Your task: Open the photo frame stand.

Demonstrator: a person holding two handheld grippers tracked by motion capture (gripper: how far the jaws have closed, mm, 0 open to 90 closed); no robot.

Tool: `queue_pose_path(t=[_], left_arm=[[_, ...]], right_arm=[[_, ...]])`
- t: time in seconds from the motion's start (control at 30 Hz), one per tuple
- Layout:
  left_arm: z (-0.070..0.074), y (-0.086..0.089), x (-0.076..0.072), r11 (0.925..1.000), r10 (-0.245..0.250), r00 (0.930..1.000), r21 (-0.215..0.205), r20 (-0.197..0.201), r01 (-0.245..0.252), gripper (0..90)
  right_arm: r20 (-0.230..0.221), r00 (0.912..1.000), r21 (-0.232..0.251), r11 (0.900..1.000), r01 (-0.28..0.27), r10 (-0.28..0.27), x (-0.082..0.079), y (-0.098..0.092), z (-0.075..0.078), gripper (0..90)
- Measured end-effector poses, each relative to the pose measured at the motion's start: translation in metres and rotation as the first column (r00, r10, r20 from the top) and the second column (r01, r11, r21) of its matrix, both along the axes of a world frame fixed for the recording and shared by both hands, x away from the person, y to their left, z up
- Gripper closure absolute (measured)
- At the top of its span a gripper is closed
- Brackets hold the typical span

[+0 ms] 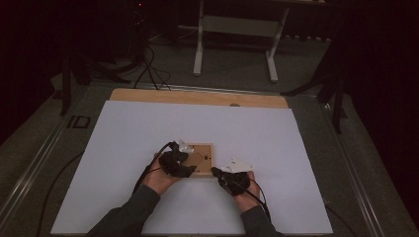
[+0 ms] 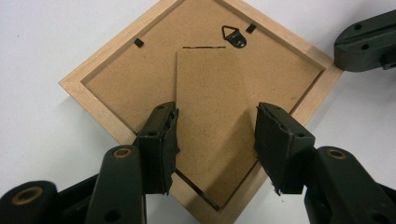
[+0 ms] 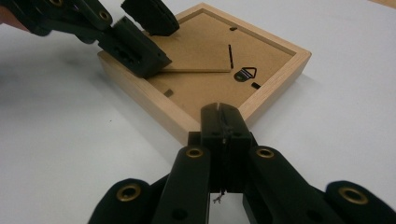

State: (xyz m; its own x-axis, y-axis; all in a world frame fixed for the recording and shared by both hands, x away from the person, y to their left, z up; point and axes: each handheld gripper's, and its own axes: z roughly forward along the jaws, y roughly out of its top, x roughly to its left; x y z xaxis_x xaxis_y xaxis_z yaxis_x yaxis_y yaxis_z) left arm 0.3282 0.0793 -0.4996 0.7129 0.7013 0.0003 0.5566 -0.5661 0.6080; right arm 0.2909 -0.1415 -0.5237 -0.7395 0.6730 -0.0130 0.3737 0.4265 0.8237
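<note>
A wooden picture frame (image 1: 201, 159) lies face down just below the middle of the white surface (image 1: 123, 148), its hanging hook (image 2: 235, 36) toward twelve o'clock in the left gripper view. The left hand-held gripper (image 2: 215, 140) stands open astride the fold-out stand (image 2: 210, 116), pads not pressing, while the right hand-held gripper (image 3: 223, 122) is closed and empty, its tip against the frame's corner at about five o'clock in the high view. I judge the work as barely begun, with the stand only slightly raised and the backing clips (image 2: 138, 42) still in place; no brand or writing is readable.
</note>
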Motion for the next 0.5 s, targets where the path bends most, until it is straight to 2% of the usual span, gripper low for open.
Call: queue_pose_path(t=[0.2, 0.5], left_arm=[[0.0013, -0.0018, 0.0024, 0.9999, -0.002, 0.9999, 0.013, -0.014, 0.002, 49.5], [0.0075, -0.0081, 0.0085, 0.9968, -0.011, 0.9980, 0.078, -0.062, 0.016, 50.6]], right_arm=[[0.001, 1.0000, 0.000, 1.000, 0.000, 0.000, 0.0000, 0.0001, 0.0000, 89.5], [0.002, 1.0000, 0.001, 1.000, 0.000, 0.000, 0.0000, 0.0001, -0.0001, 89.4]])
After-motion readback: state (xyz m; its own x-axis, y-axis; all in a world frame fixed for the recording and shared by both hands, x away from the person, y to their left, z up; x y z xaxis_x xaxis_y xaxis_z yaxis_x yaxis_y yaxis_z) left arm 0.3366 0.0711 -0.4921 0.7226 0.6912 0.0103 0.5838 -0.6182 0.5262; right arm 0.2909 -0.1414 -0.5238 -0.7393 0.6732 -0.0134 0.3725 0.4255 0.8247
